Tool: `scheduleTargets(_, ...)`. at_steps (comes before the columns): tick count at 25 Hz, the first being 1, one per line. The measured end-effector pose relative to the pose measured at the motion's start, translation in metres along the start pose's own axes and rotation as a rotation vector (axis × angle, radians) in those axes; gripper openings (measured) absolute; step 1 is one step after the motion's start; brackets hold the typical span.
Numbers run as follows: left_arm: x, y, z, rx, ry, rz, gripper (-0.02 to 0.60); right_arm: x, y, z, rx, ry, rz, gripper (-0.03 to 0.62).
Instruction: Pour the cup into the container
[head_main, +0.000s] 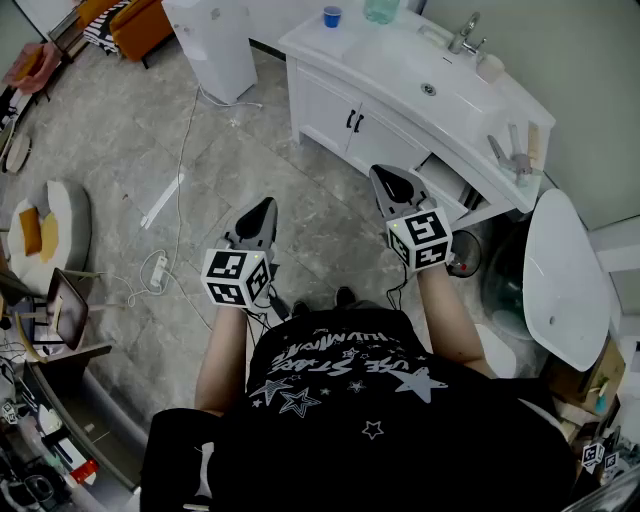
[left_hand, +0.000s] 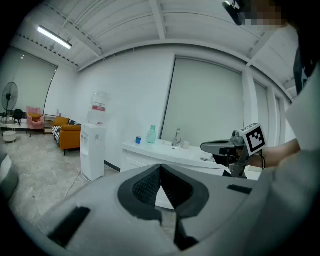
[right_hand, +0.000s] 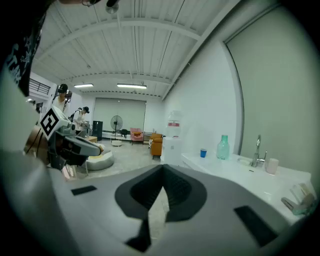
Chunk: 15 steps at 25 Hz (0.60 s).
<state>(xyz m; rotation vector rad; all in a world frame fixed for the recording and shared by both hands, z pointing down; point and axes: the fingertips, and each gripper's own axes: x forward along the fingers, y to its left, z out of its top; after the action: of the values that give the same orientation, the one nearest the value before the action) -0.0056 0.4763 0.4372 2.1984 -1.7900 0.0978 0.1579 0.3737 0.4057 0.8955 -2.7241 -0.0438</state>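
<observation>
A small blue cup (head_main: 332, 16) stands on the far left end of the white vanity counter (head_main: 390, 60), with a green bottle-like container (head_main: 381, 10) just to its right. Both also show in the left gripper view, cup (left_hand: 138, 140) and container (left_hand: 151, 134), and in the right gripper view, cup (right_hand: 203, 153) and container (right_hand: 222, 147). My left gripper (head_main: 262, 212) and right gripper (head_main: 385, 180) hang over the floor, well short of the counter. Each is shut with nothing between its jaws: left gripper (left_hand: 161, 167), right gripper (right_hand: 162, 168).
The counter holds a sink (head_main: 428, 88), a faucet (head_main: 463, 35) and a white mug (head_main: 490, 67). A water dispenser (head_main: 215, 40) stands left of the vanity. A power strip (head_main: 158, 270) and cable lie on the floor. A drawer (head_main: 450, 185) hangs open.
</observation>
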Motion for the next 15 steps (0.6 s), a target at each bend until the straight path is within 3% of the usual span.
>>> scheduleTargets(15, -0.033, 0.018, -0.012, -0.035, -0.004, -0.020, 0.009, -0.001, 0.041, 0.004, 0.026, -0.008, 0.010, 0.006)
